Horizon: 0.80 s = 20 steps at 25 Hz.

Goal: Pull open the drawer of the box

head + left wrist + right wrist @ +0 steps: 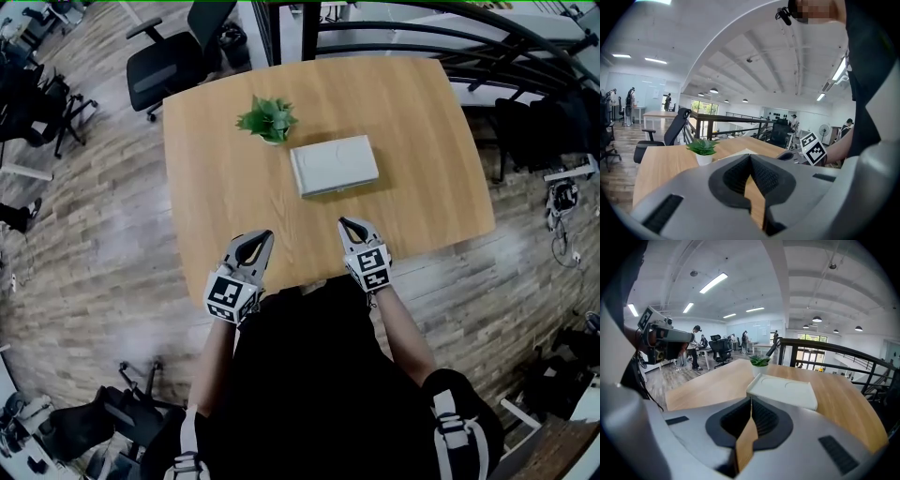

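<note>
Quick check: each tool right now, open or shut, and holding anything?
Left tool: shut, holding nothing.
Right tool: shut, holding nothing.

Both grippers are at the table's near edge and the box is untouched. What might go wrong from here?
1. Neither the left gripper nor the right gripper steadies the box; a one-handed pull may drag the whole box across the table instead of opening the drawer.
2. The plant stands close by the box's far left corner; a sliding box or a reaching gripper could tip it.
3. Both grippers are shut and must open before taking hold.
</note>
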### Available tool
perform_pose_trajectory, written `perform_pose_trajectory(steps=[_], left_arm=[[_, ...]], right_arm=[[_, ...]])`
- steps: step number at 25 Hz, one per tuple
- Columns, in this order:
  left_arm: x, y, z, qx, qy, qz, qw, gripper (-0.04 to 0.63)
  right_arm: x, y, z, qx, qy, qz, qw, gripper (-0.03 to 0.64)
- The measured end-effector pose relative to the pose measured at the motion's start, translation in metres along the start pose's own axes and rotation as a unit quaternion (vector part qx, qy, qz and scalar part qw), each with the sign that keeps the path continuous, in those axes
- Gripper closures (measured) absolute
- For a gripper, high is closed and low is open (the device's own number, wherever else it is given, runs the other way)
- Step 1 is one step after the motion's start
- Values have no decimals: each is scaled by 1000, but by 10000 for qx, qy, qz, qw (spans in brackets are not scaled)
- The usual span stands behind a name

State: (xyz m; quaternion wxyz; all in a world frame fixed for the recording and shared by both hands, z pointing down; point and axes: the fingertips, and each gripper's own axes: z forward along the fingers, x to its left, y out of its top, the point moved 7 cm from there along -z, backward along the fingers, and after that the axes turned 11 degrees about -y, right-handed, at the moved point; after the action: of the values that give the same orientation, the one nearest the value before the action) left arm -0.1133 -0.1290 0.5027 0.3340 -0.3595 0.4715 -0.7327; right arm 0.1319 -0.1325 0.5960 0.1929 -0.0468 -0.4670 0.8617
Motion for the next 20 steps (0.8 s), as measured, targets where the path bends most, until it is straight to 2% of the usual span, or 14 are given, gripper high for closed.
perform_pose_trajectory(steps=[8, 14, 20], left_arm=[[-1, 3, 1, 48, 249, -6, 9997, 572], [-8, 3, 6, 124, 283, -9, 9995, 572], [-8, 2, 8, 206, 380, -1, 9991, 572]], right_arm=[[-10, -14, 29, 320, -114, -194, 9992, 589], [-18, -17, 51, 472, -96, -326, 9983, 589], [-24, -22, 70, 628, -81, -169, 9978, 589]])
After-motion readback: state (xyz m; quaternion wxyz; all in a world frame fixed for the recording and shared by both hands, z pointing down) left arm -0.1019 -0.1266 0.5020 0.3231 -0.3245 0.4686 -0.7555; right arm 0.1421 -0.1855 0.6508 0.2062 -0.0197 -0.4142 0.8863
